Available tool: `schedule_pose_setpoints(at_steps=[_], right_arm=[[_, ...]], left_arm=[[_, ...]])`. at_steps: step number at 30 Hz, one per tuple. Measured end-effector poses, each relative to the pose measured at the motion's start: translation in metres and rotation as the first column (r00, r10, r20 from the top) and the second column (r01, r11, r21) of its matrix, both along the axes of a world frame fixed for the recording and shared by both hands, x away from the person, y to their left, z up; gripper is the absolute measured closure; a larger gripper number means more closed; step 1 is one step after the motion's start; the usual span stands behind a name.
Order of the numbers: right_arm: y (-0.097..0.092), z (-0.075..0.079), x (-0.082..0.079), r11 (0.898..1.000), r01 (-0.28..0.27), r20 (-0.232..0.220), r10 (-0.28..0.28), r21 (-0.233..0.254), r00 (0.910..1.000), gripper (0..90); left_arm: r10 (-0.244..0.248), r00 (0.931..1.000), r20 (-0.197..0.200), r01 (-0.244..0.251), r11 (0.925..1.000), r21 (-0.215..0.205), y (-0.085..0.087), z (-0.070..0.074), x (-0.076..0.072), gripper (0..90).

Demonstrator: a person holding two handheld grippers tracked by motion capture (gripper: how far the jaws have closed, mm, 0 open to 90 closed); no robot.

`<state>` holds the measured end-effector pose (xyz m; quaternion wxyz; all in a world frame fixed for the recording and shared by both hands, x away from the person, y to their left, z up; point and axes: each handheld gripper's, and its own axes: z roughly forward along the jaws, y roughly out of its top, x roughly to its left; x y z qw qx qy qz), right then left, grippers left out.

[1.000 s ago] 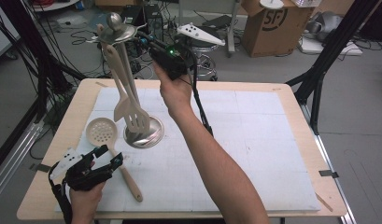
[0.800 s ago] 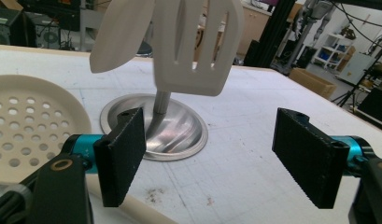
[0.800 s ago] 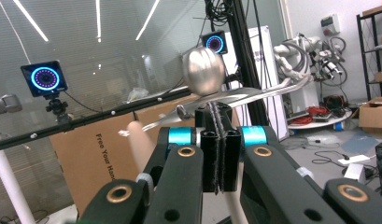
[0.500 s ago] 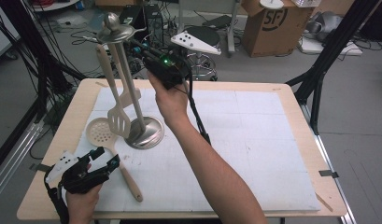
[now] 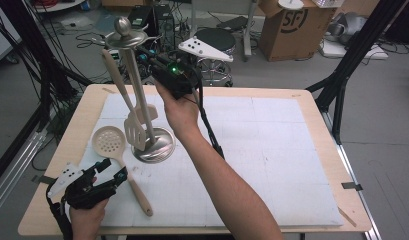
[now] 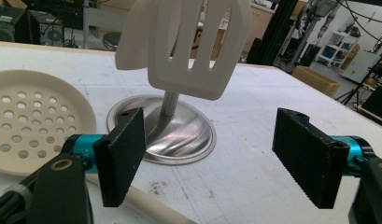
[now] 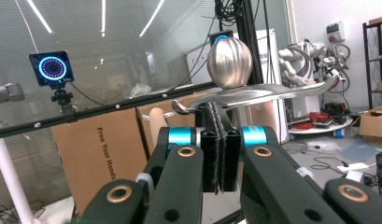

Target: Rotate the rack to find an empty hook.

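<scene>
1. A steel utensil stand [image 5: 153,145] rests on the white mat of the desk [image 5: 312,107], its round base toward the mat's left part and its post rising to a hook disc with a ball knob [image 7: 229,56] on top.
2. A cream slotted spatula [image 5: 134,131] hangs from the stand's hooks, its blade just above the base; a second cream utensil hangs behind it.
3. The right claw [image 7: 218,163] is raised beside the top of the stand, just below the hook disc, its jaws pressed together with nothing visible between the pads.
4. A cream perforated skimmer [image 5: 108,141] lies flat on the mat just left of the stand's base, its wooden handle running toward the near edge.
5. The left claw [image 5: 109,172] sits low at the near left of the stand, jaws spread wide and empty, close to the skimmer's handle.
</scene>
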<state>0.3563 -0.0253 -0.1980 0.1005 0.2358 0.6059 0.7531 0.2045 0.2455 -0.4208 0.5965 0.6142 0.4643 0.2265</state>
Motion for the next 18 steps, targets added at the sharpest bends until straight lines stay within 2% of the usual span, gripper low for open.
schedule_pose_setpoints(at_steps=[4,7,9,13,18], right_arm=[[0.000,-0.003,-0.002,1.000,-0.001,-0.007,0.001,-0.003,1.0000,90.0],[0.004,-0.006,-0.003,1.000,-0.011,-0.019,0.010,-0.023,0.9998,90.0],[0.010,-0.008,-0.005,0.999,-0.033,-0.032,0.032,-0.030,0.9990,90.0],[0.025,-0.008,-0.012,0.998,-0.064,-0.006,0.064,-0.020,0.9980,90.0],[0.042,-0.004,-0.008,0.998,-0.068,-0.031,0.068,-0.009,0.9972,90.0]], left_arm=[[0.001,1.0000,-0.002,-0.001,1.0000,-0.003,0.001,0.000,0.001,26.4],[0.000,1.0000,0.000,0.000,1.0000,-0.001,0.000,0.000,0.000,26.4],[-0.001,1.0000,0.001,0.001,1.0000,-0.001,0.000,0.000,0.000,26.4],[0.001,1.0000,0.001,-0.001,1.0000,-0.001,0.000,0.000,0.000,26.4],[0.004,1.0000,0.001,-0.004,1.0000,-0.005,0.001,0.000,0.000,26.4]])
